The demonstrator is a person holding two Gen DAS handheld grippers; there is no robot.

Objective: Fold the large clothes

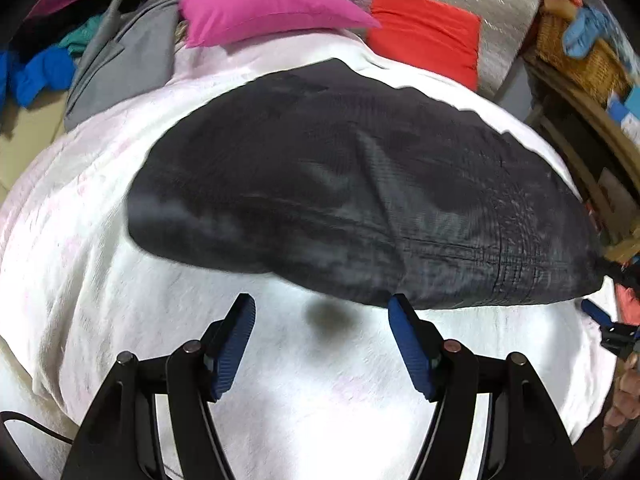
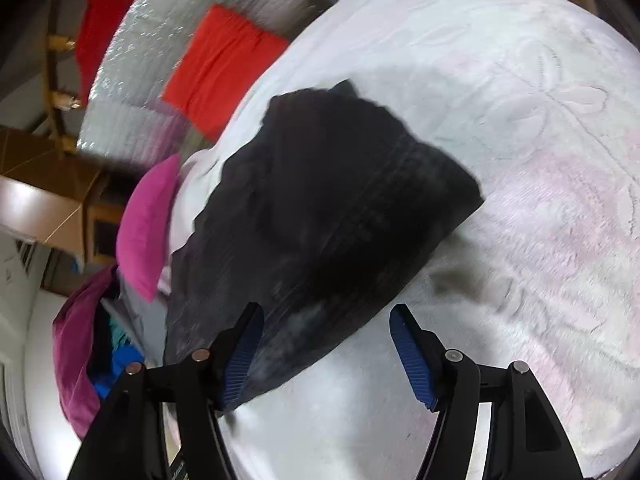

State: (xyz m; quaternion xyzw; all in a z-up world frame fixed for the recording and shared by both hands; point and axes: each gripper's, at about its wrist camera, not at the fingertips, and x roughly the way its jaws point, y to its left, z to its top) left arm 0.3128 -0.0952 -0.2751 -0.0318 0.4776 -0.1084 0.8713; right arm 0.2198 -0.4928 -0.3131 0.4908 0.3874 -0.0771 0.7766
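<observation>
On the white bedspread [image 1: 80,280], folded black garment [image 1: 340,184]; left claw [image 1: 322,312] and right claw [image 2: 326,320] wide, empty.

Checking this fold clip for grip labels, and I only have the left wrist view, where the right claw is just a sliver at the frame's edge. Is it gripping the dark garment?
Observer: No. In the right wrist view the right claw stands open. The dark garment lies on the bed with its near edge beside one finger, unclamped.
Operator: The bedspread is washed out in my view. Is there any texture on it?
Observer: Yes. The white bedspread shows an embossed leaf-and-stem pattern with faint pink patches.
</observation>
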